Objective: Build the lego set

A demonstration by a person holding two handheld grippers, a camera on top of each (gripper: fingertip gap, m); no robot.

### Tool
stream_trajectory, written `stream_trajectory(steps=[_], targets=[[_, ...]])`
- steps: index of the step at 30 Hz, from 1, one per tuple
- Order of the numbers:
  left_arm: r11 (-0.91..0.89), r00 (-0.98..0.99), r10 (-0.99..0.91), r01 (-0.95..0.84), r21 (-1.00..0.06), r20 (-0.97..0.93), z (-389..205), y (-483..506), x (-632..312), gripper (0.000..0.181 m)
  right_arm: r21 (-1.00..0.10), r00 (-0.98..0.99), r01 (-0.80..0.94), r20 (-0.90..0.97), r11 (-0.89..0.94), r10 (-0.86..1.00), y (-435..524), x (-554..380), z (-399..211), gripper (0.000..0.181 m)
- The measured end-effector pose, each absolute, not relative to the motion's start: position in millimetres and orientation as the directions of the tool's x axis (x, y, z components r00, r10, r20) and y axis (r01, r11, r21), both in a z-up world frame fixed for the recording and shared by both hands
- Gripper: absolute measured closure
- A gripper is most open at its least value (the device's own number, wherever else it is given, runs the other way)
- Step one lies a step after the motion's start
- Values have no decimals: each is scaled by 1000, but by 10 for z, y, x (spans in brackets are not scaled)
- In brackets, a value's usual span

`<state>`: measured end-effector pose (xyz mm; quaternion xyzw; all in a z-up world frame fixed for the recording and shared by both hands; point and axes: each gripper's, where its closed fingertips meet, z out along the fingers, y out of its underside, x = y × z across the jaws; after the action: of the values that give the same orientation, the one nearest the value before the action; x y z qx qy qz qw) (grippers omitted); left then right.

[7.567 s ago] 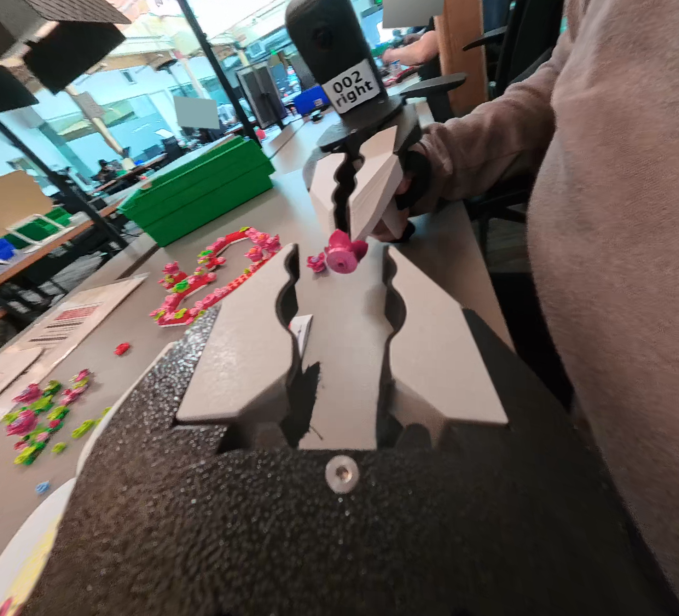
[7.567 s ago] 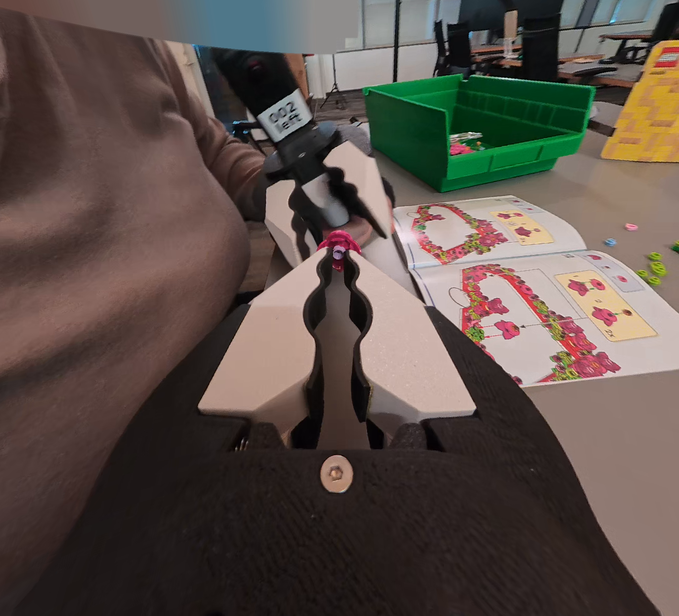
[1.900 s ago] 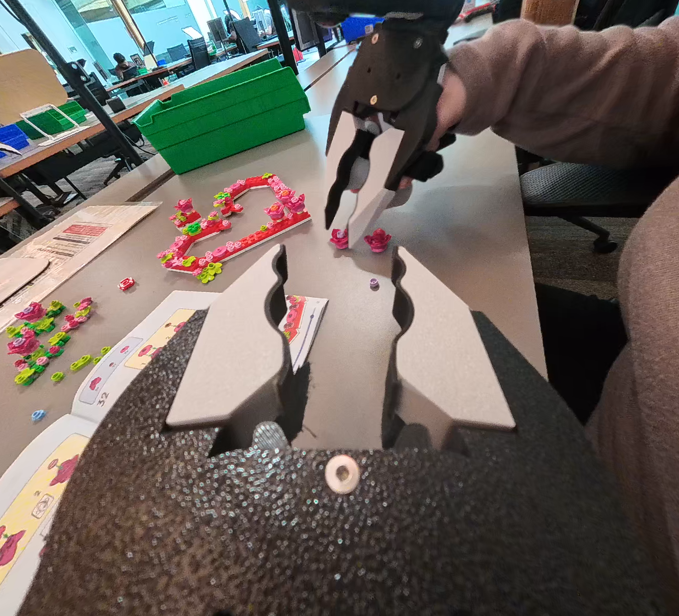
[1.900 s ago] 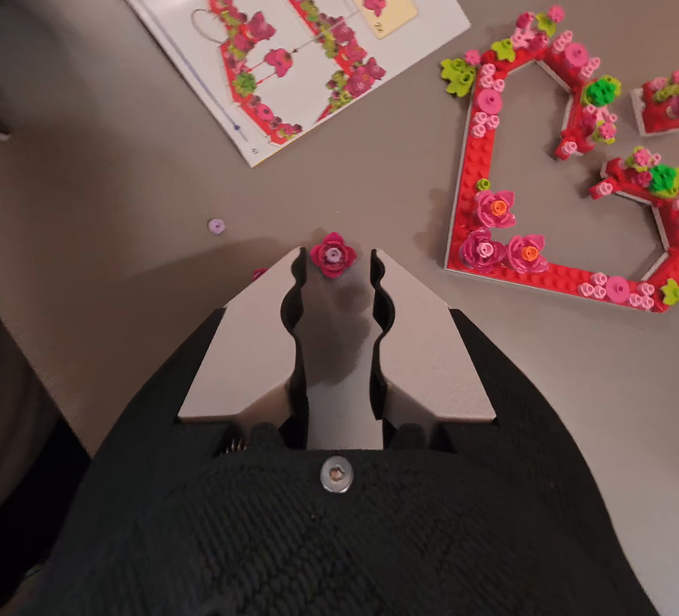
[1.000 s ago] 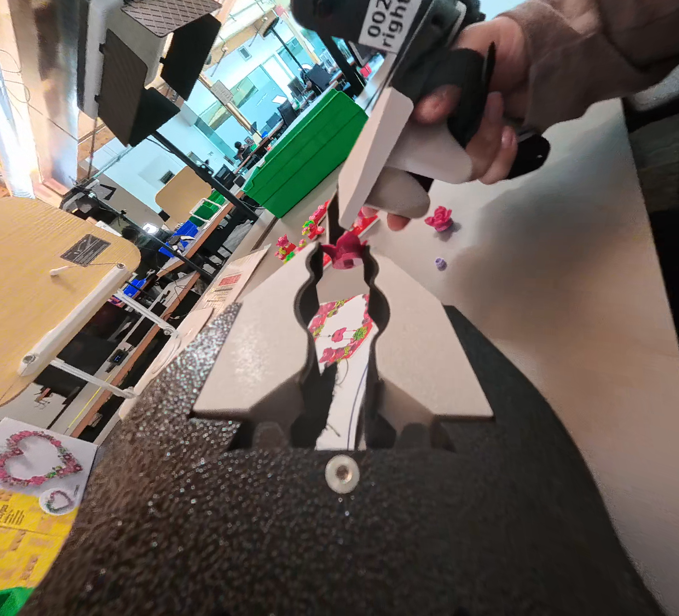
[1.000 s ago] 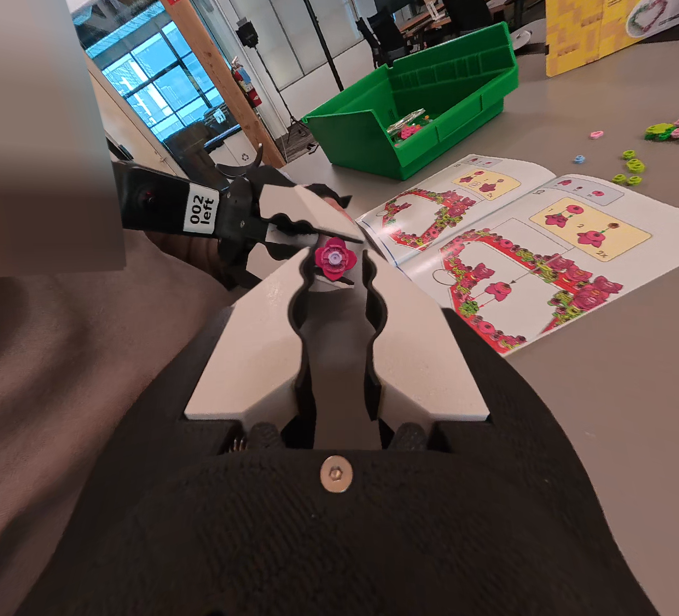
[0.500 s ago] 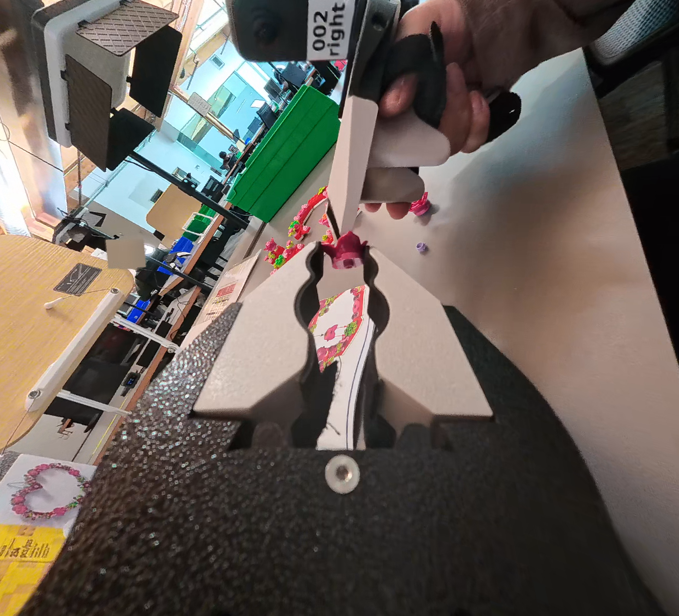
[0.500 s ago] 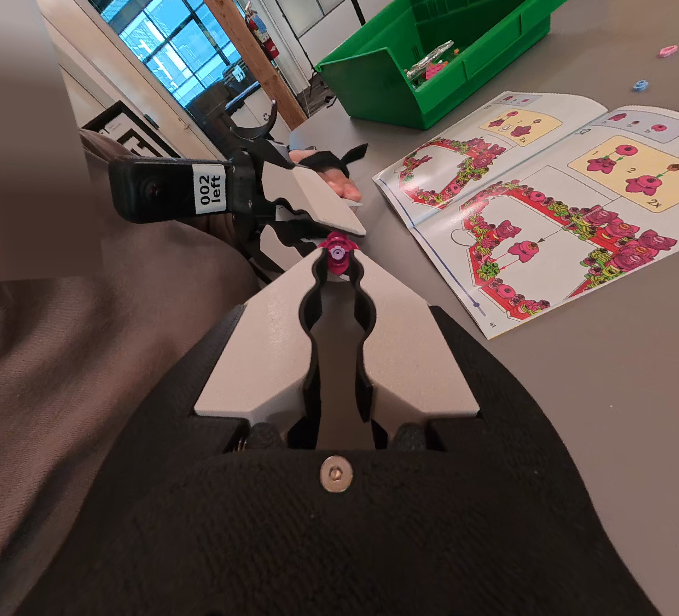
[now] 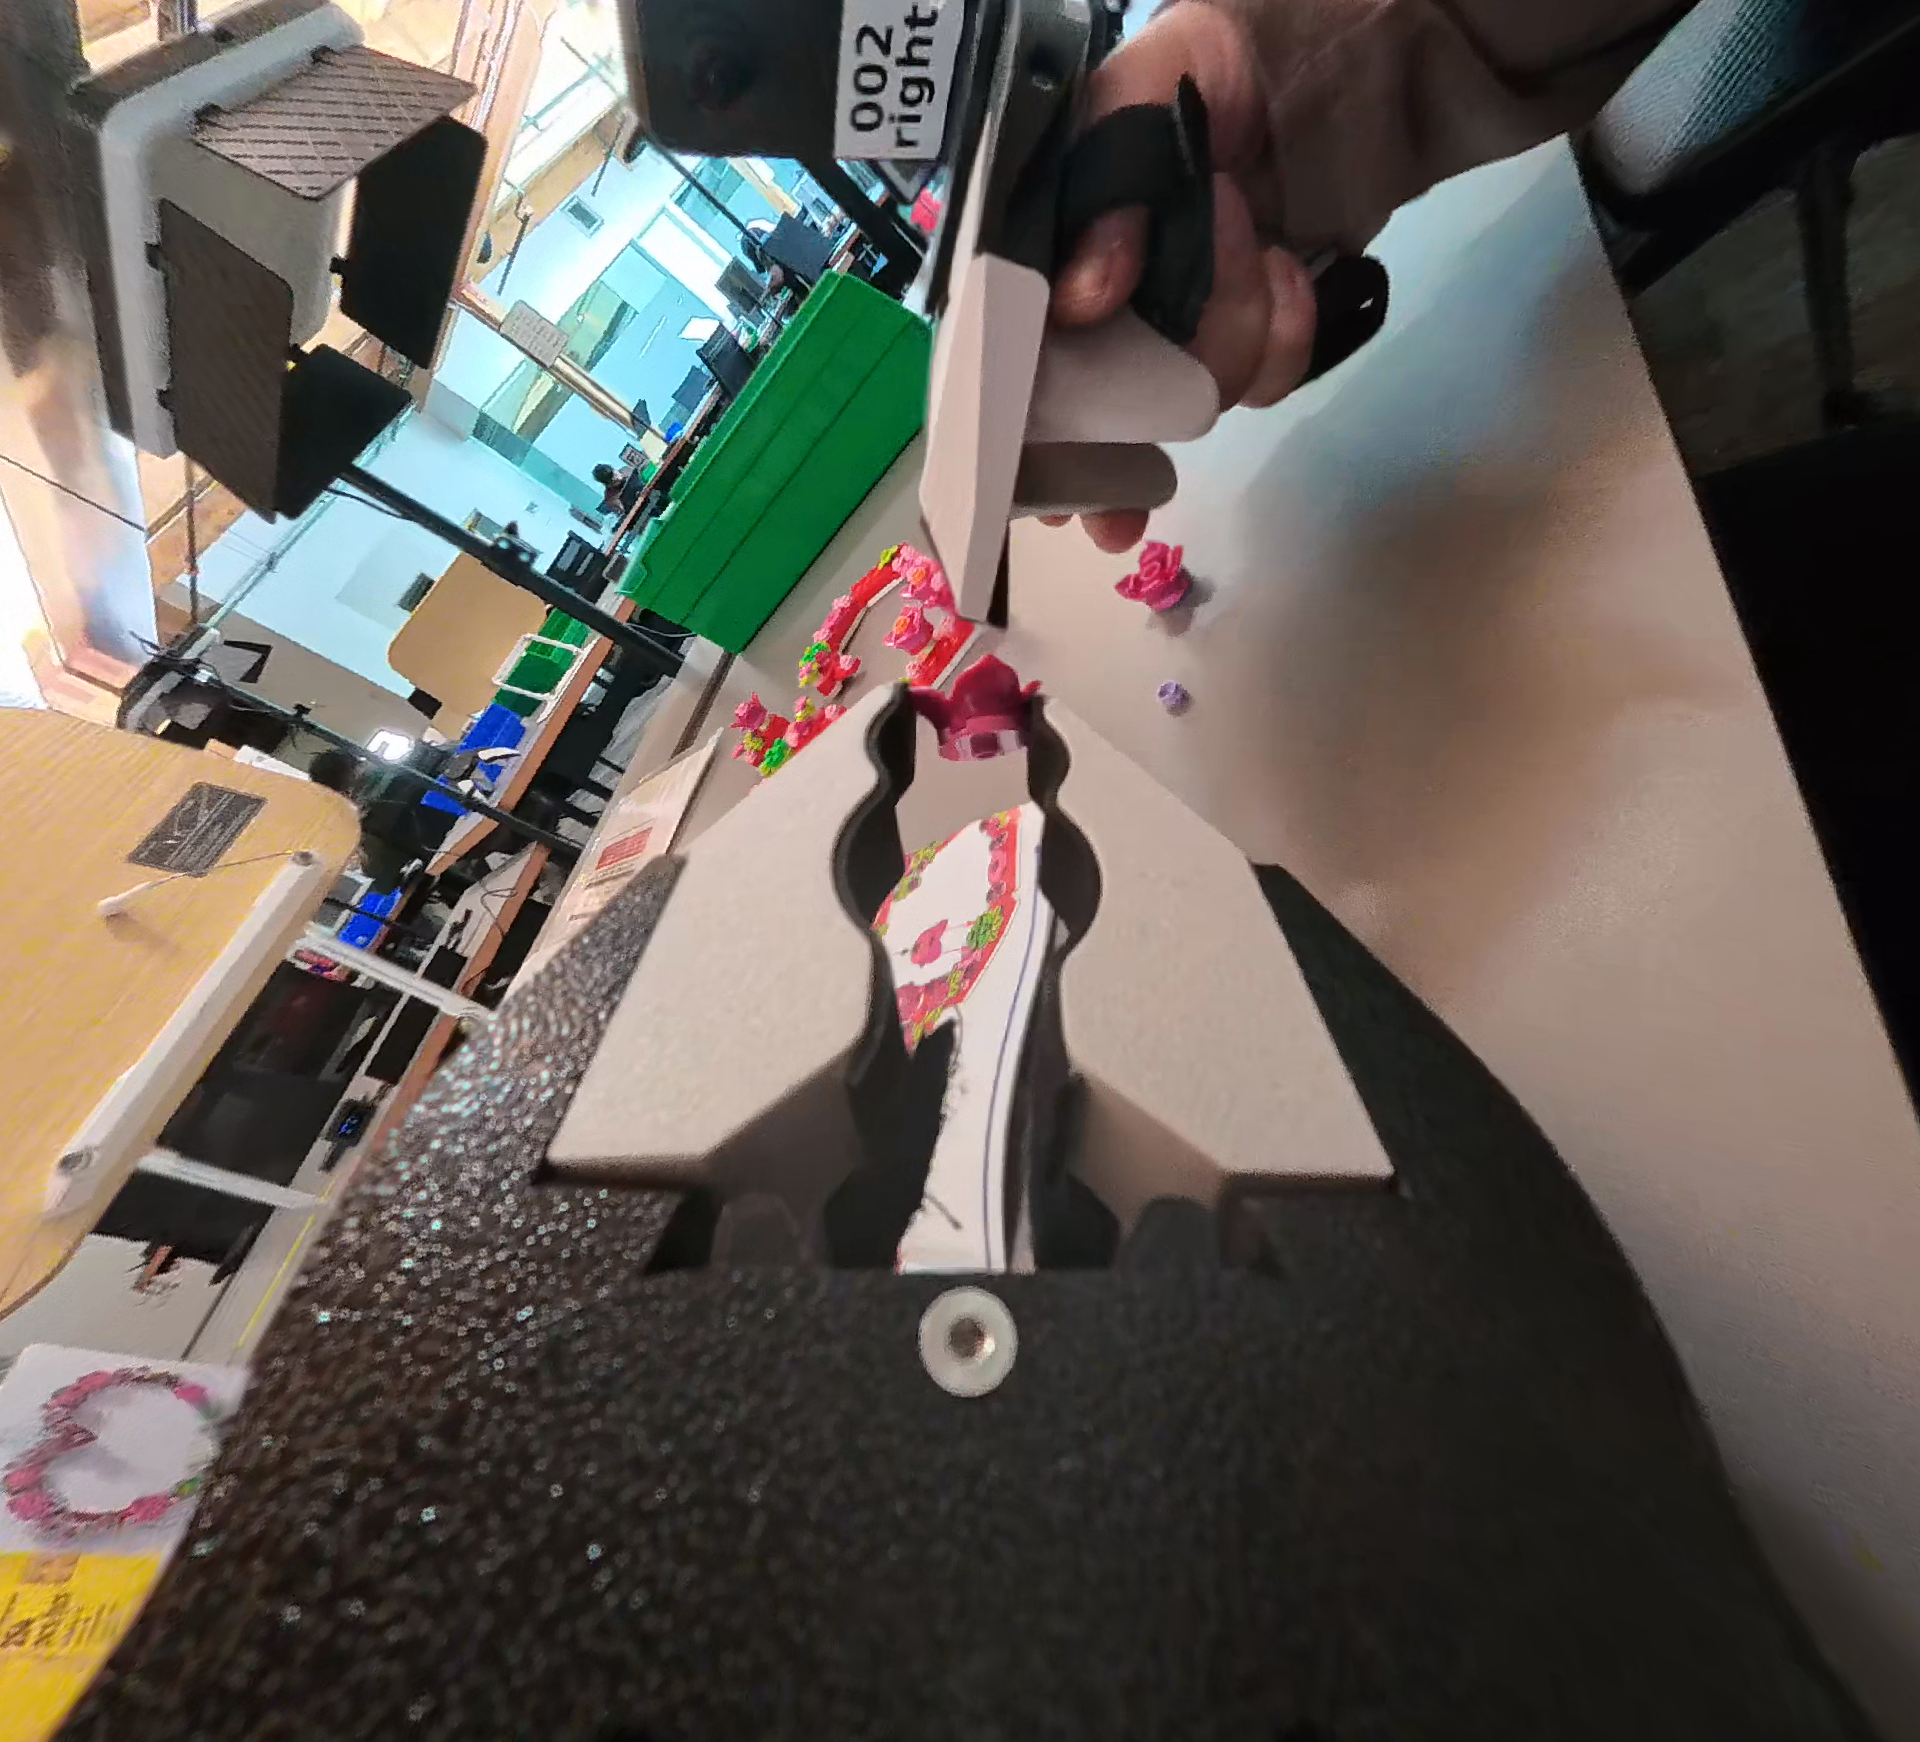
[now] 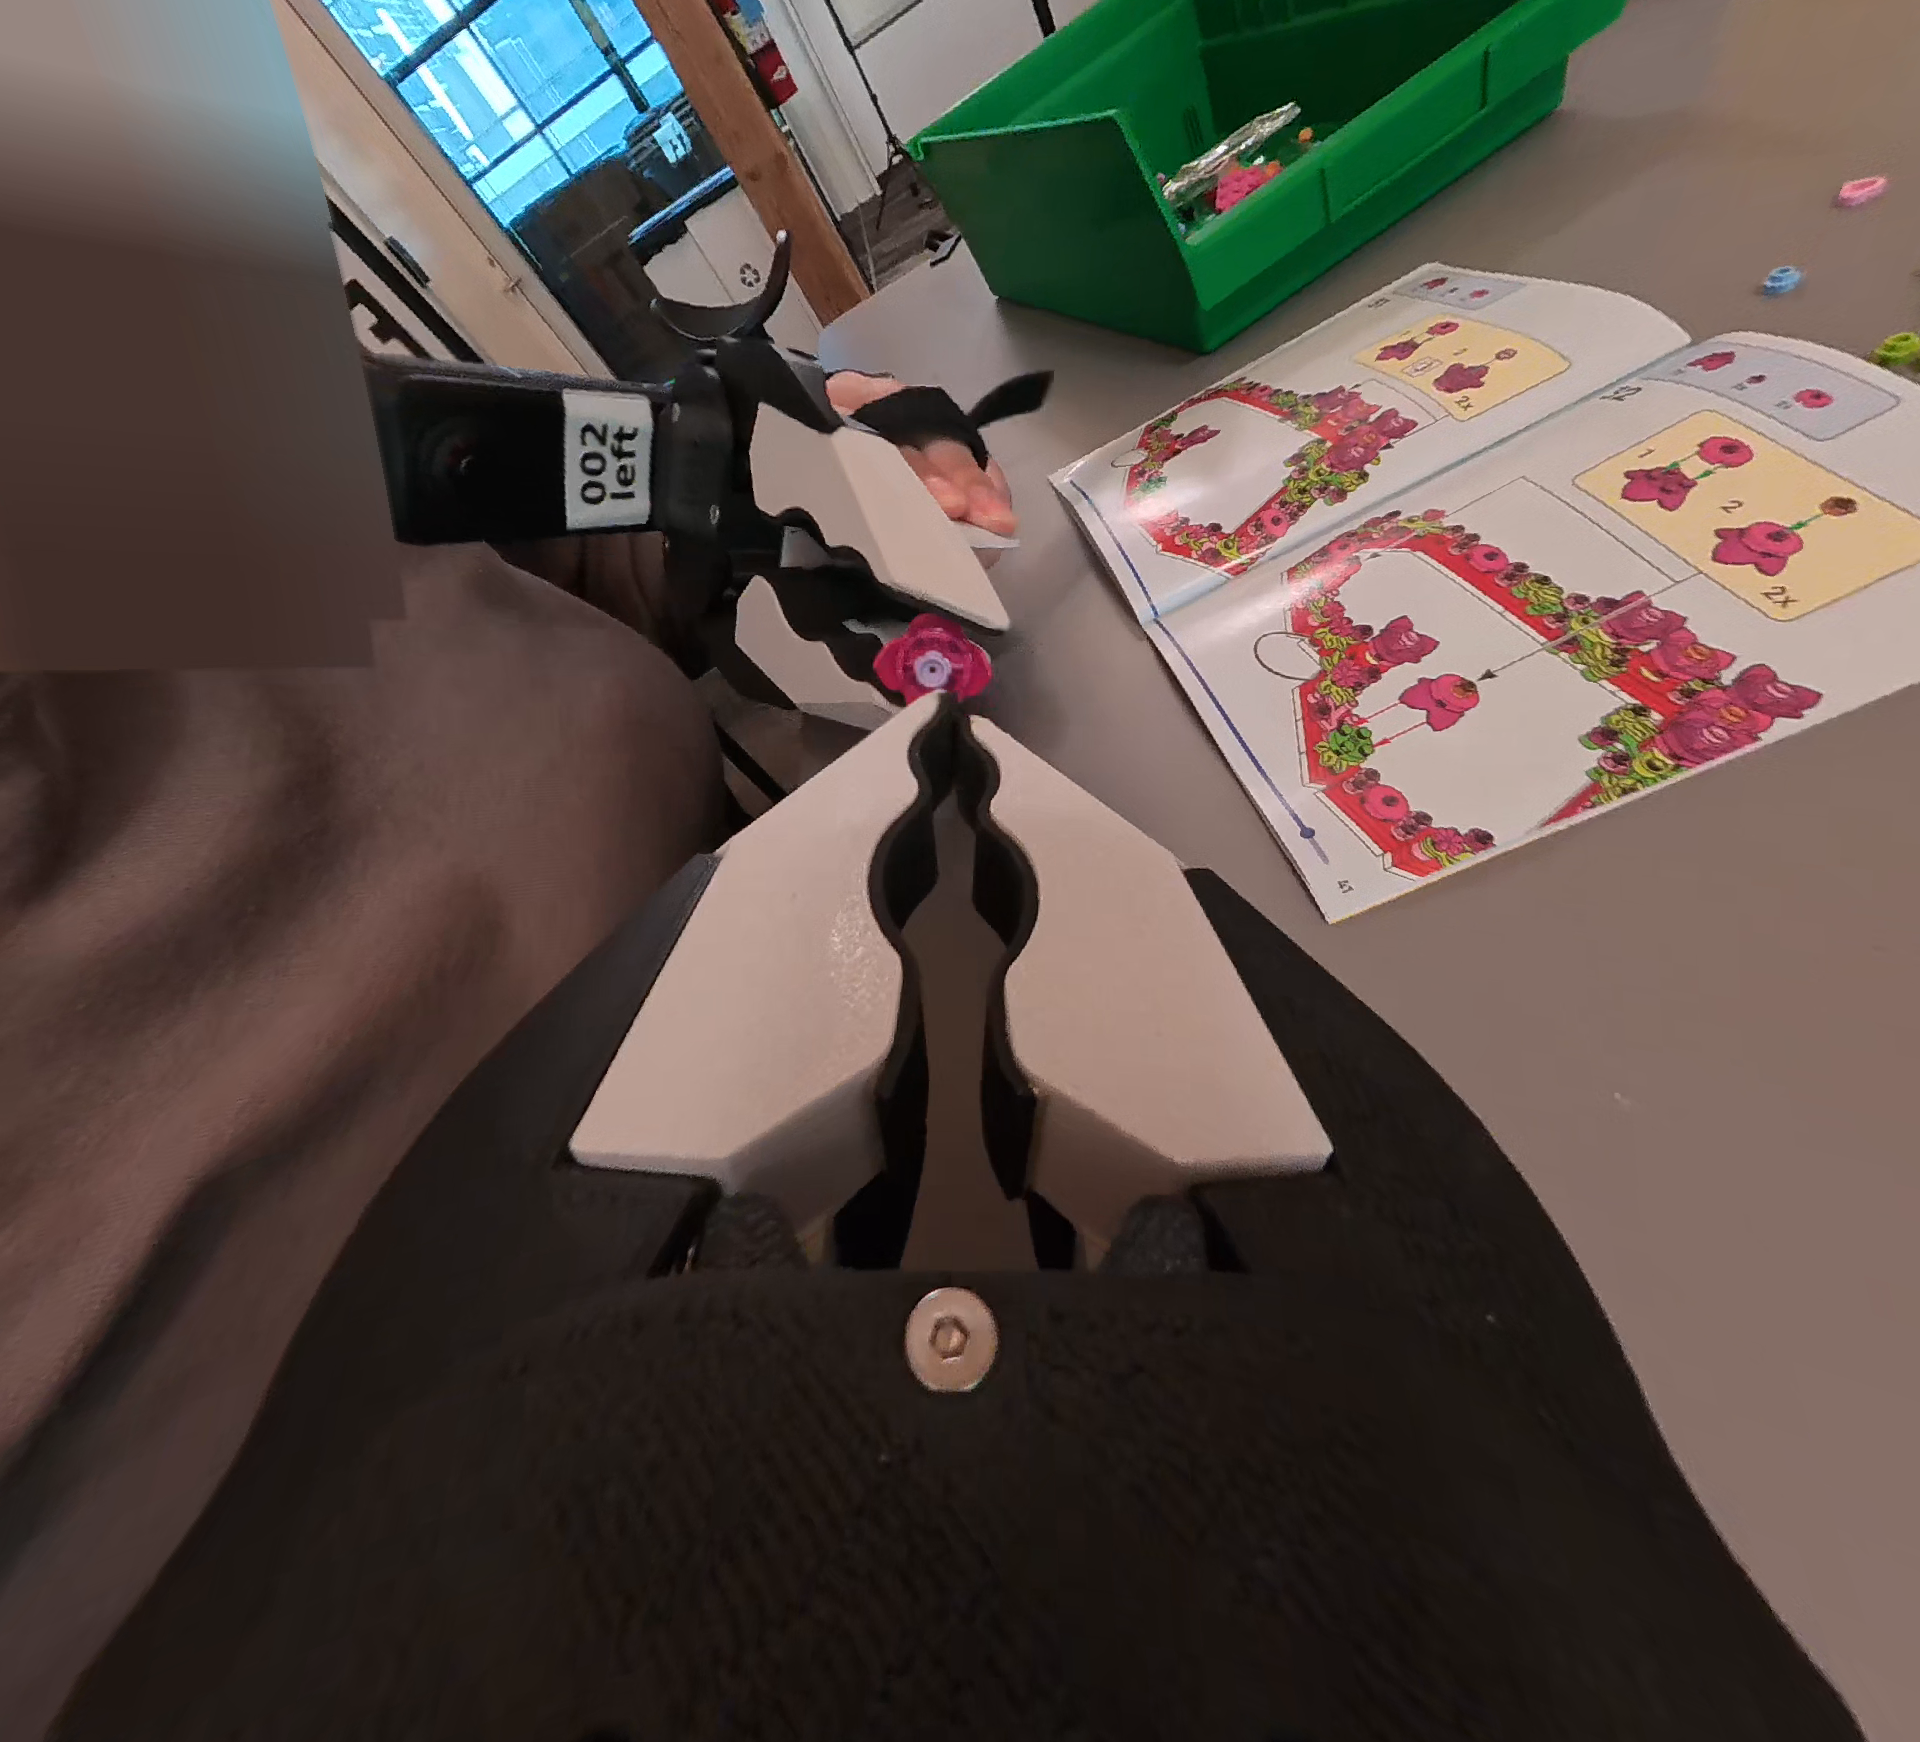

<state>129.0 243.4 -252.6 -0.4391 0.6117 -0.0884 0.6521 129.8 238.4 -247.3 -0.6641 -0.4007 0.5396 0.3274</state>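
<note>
Magenta flower piece [image 9: 979, 713] w/ lilac stud in centre, held off the table [image 9: 1455, 757]: I've got L gripper [image 9: 977, 705] clamped on it at the fingertips. R gripper [image 10: 943, 700] pinched fully closed on nothing, tips just below the flower. 2nd magenta flower [image 9: 1151, 574] + loose lilac stud [image 9: 1172, 695] on table nearby; instruction booklet [image 10: 1507, 570] open beyond

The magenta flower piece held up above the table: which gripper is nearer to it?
Left. The left gripper clamps the magenta flower piece; the right gripper, shut, has its tips just in front of it.
</note>
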Motion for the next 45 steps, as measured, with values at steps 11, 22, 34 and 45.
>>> stream_trajectory(steps=[11, 22, 34, 45], targets=[[375, 119, -900, -278, -884, -419, -2572, 2189, 1401, 162, -972, 7, 231, -51, -51, 999, 2158, 1269, -2391, 172], [113, -28, -994, -227, -967, -110, -2602, 1996, 1436, 162, -943, -89, 312, 91, 115, 992, 1977, 1252, -2488, 176], [-37, -183, -979, -257, -966, 87, -2609, 1766, 1442, 162, -923, -197, 337, 122, 184, 973, 1779, 1279, -2480, 178], [-16, -189, -979, -288, -958, 73, -2678, 1760, 1399, 162, -920, -202, 350, 108, 175, 973, 1786, 1347, -2503, 181]])
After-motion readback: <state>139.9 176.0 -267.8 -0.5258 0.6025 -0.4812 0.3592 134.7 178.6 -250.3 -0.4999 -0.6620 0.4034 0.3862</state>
